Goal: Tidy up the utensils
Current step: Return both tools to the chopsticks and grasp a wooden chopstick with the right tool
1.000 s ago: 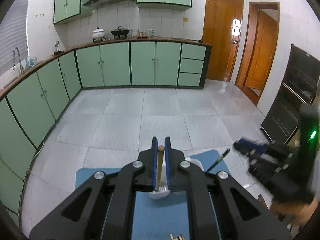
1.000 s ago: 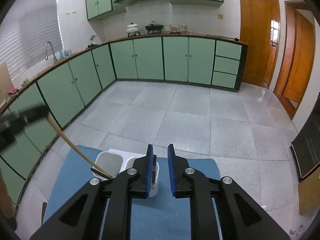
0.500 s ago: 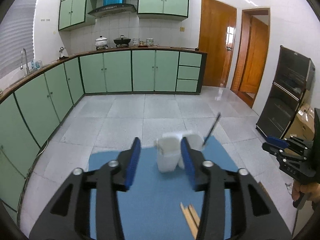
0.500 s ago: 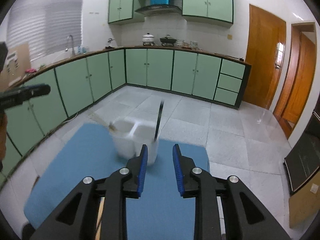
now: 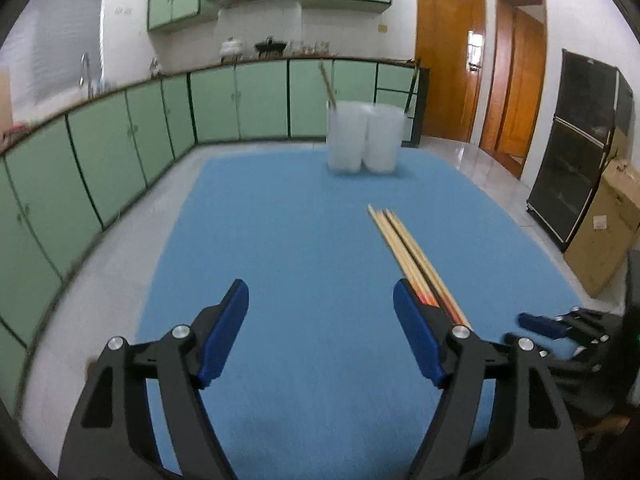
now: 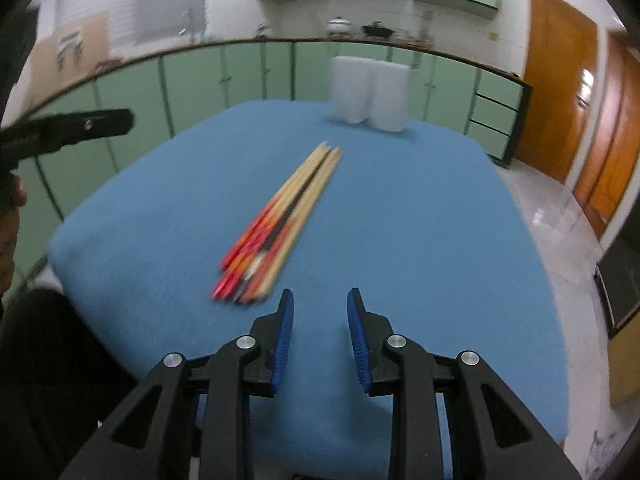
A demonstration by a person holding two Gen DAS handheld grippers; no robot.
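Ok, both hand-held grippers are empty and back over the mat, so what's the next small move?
Probably ease the right hand-held gripper forward and left onto the bundle of chopsticks. Its jaws stand open and empty, the red ends lie just ahead-left, and the white holder already has sticks in it, as the left wrist view shows.

Long row of light green cupboards (image 5: pixel 240 100) w/ brown top; two orange-brown wooden doors (image 5: pixel 452 60); tall black cabinet (image 5: pixel 576 152); brown cardboard box (image 5: pixel 604 228).

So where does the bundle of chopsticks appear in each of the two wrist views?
Left wrist: chopsticks lie right of centre, running behind the gripper's right finger.
Right wrist: chopsticks lie left of centre, ahead of the jaws.
Shared landmark: white twin holder at the table's far edge.
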